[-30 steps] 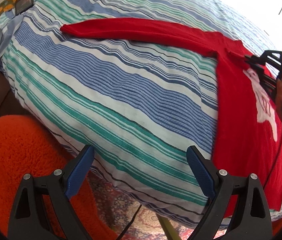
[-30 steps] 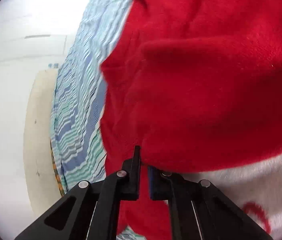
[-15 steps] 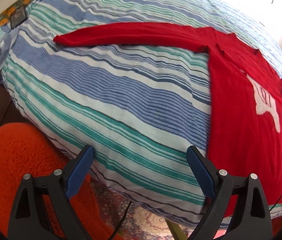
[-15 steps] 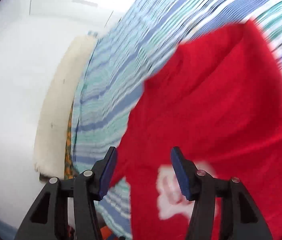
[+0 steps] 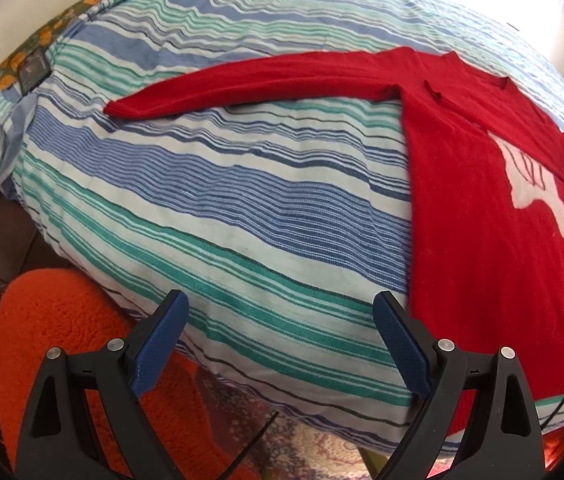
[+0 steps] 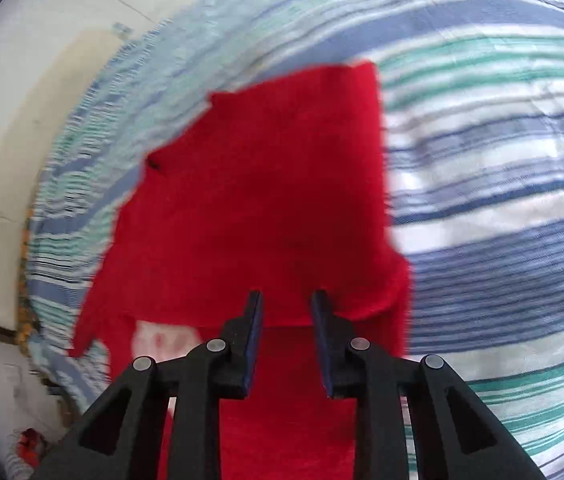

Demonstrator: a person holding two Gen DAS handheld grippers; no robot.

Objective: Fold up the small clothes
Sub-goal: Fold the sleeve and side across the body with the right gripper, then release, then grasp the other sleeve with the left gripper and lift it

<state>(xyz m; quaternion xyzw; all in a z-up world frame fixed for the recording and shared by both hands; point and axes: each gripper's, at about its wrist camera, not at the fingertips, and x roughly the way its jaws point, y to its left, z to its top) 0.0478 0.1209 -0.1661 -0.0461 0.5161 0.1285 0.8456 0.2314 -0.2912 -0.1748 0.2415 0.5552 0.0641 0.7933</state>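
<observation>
Gaping wide, left gripper [image 5: 280, 320] jaws empty, right gripper [image 6: 286, 312] jaws parted over red sweater [image 6: 274, 200]

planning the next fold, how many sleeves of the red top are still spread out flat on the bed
1. One sleeve lies stretched out across the striped bedspread. The red top's other side is folded over its body, so that sleeve may be hidden.

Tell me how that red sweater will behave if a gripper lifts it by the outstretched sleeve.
The red sweater lies limp, following the striped bedspread, so it would probably droop and trail. The long sleeve looks thin, likely light. Its fuzzy knit probably grips the pads rather than slipping.
</observation>
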